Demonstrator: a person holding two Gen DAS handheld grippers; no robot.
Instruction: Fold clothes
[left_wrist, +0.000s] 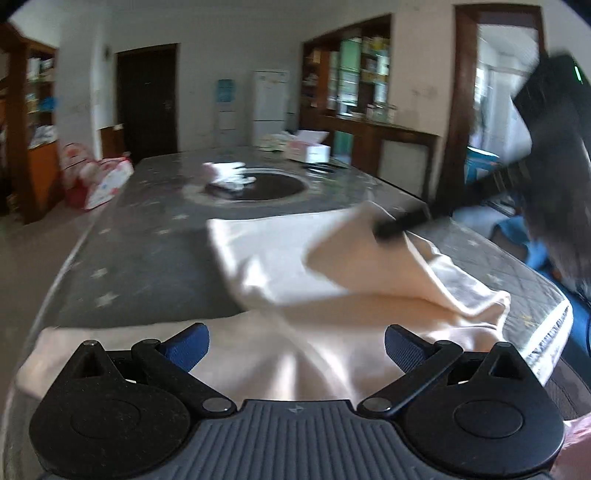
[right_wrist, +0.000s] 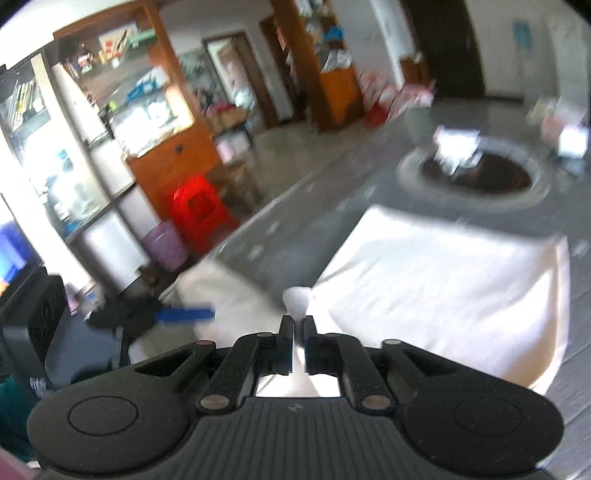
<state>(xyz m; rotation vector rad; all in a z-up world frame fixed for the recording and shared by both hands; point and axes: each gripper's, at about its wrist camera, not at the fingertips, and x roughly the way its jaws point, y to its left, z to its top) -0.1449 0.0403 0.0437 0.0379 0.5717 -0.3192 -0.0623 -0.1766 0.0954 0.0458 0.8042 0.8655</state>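
- Lay spread over the near part of the bench (left_wrist: 147, 236), lower centre of the left wrist view: the cream garment (left_wrist: 295, 258), pale and thin, one flap raised toward the right.
- Stood wide apart over the near hem, nothing between the blue pads: left claw (left_wrist: 296, 345), plainly open.
- Stood nearly closed, a pinch of the pale cloth caught between the black fingers at the lower centre of the right wrist view: right claw (right_wrist: 297, 325); judged as gripping the garment (right_wrist: 443, 280), though with a narrow gap showing.
- Seen also from the left wrist view, centre right: the right claw (left_wrist: 388, 230) touching the lifted flap, much blurred.
- Judged as the step in hand: carrying the held edge across to make a fold. To do well, needed a low, level path so the thin cloth would not balloon, and a release only once the edges matched.
- Advisable too: pressing the near hem with the left claw, so the lower layer would not slide.
- Edges: the bench border close at the lower right of the left wrist view, part of the garment near it; risk of cloth slipping over.
- Open room: bare grey surface at the left of the garment, free for moving.
- Farther up, centre of the frame: a round dark inset (left_wrist: 266, 184) with some white cloth (left_wrist: 231, 175) on it, well apart from the fold.
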